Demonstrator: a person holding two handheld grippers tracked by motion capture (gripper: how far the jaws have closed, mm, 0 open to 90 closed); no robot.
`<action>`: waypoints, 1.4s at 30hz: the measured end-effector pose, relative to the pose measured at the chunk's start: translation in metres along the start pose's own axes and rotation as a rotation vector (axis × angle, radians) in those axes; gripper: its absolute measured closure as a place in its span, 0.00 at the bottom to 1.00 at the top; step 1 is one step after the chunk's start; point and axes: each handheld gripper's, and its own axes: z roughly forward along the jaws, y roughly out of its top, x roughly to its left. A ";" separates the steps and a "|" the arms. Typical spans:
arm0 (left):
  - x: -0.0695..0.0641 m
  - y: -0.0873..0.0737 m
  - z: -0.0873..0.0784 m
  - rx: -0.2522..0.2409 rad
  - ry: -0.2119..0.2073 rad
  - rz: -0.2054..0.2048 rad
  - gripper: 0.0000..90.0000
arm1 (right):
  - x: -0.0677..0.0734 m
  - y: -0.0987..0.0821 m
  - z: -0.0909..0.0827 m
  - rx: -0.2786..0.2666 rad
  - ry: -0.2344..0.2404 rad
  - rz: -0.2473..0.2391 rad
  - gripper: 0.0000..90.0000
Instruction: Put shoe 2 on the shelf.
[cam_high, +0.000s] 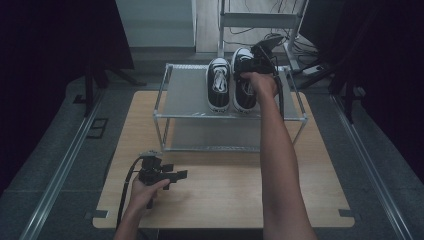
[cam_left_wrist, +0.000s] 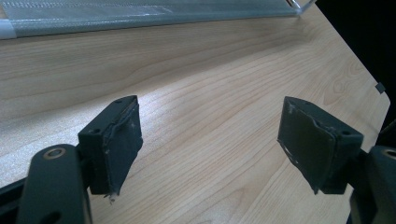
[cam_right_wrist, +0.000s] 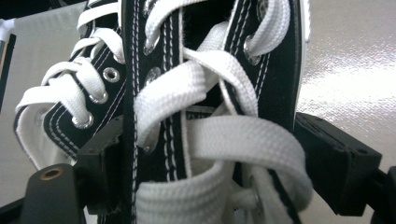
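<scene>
Two black canvas shoes with white laces stand side by side on the top shelf of a metal rack. My right gripper reaches over the right shoe from above. In the right gripper view its jaws press on both sides of that shoe's laced upper, and the right gripper is shut on it. The left shoe stands free beside it. My left gripper rests low over the wooden table at the front left. The left gripper is open with nothing between its pads.
The rack stands at the far half of the table, with a lower shelf near the table top. Bare wood lies ahead of the left gripper. The table's right corner drops off to a dark floor. A metal frame stands behind the rack.
</scene>
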 end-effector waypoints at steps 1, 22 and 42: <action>0.000 0.000 0.000 0.001 0.001 0.002 0.24 | 0.000 0.000 0.001 0.002 0.001 0.001 0.19; 0.002 -0.001 -0.002 -0.004 0.004 -0.004 0.24 | -0.008 0.004 0.022 0.027 -0.016 0.087 0.18; 0.002 -0.001 -0.002 -0.003 0.004 -0.006 0.24 | -0.002 0.007 0.031 0.057 -0.061 0.070 0.16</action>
